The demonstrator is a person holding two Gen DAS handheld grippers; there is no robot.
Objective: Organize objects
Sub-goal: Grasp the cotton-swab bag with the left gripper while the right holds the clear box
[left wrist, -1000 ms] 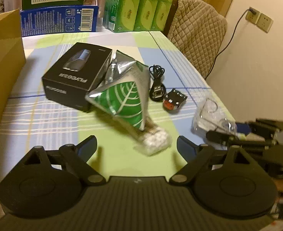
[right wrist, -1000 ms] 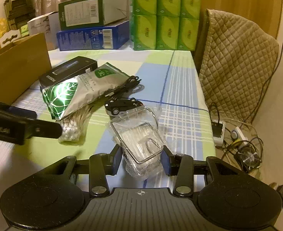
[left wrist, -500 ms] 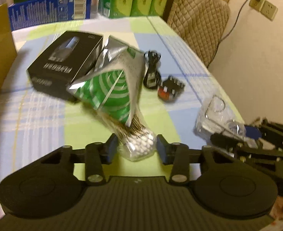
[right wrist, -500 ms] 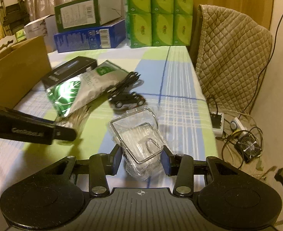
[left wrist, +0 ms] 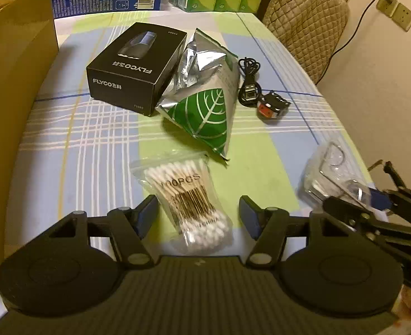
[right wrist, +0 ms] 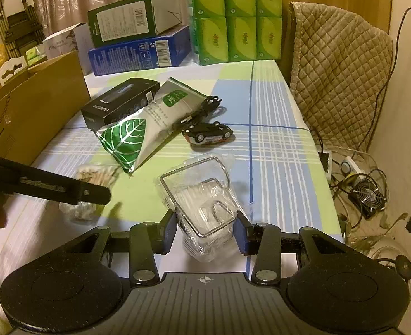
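Tablecloth (left wrist: 93,145) lay bare leftward; left gripper (left wrist: 198,215), jaws just reopened, straddled the cotton-swab bag (left wrist: 188,195) untouching; right gripper (right wrist: 205,231) apparently clamped a plastic-wrapped wire holder (right wrist: 202,203).

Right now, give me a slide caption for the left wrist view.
Left gripper, jaws just reopened, straddles a clear bag of cotton swabs on the checked tablecloth, pads clear of it.

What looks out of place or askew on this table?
The silver leaf-print pouch is crumpled and leans against the black Flyco box. The cotton swab bag lies skewed between the left gripper's open fingers, just released. The toy car and cable lie loose. Nothing spilled.
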